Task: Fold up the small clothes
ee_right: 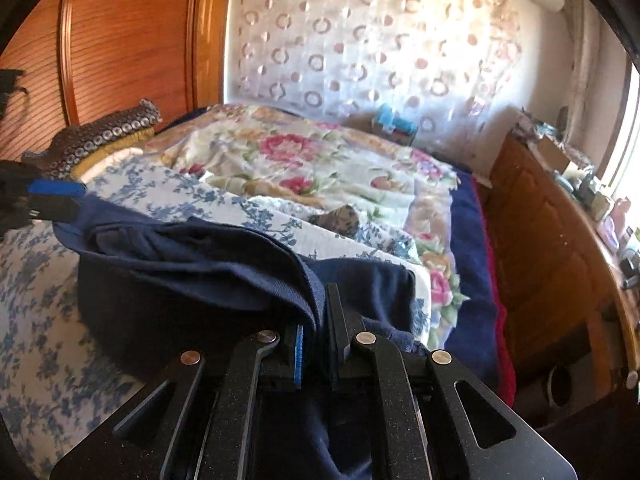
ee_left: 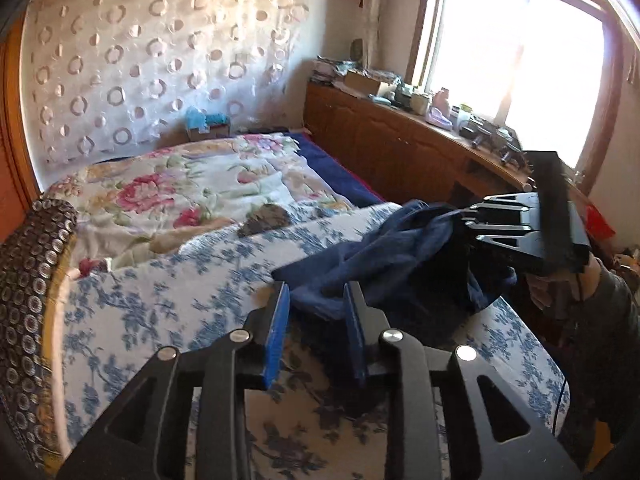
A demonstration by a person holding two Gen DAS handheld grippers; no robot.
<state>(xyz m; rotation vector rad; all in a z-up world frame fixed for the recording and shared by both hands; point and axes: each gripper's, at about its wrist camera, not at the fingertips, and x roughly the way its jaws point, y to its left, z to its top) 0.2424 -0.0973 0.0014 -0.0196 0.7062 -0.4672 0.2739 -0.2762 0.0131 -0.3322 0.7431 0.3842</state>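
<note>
A small navy blue garment (ee_left: 384, 256) lies bunched on the blue-and-white floral bedspread (ee_left: 168, 292). In the left wrist view my left gripper (ee_left: 316, 300) is open, its blue-padded fingers apart, with a garment corner lying between the tips. My right gripper (ee_left: 460, 216) shows at the right, shut on the garment's far edge and lifting it. In the right wrist view my right gripper (ee_right: 320, 312) is shut on a fold of the navy garment (ee_right: 192, 276). The left gripper (ee_right: 56, 200) appears at the left edge by the garment's other corner.
A colourful floral quilt (ee_left: 208, 180) covers the far part of the bed. A dark patterned cushion (ee_left: 32, 280) sits at the left. A wooden cabinet (ee_left: 400, 148) with clutter runs along the right under the window. A small dark item (ee_left: 266, 218) lies on the bedding.
</note>
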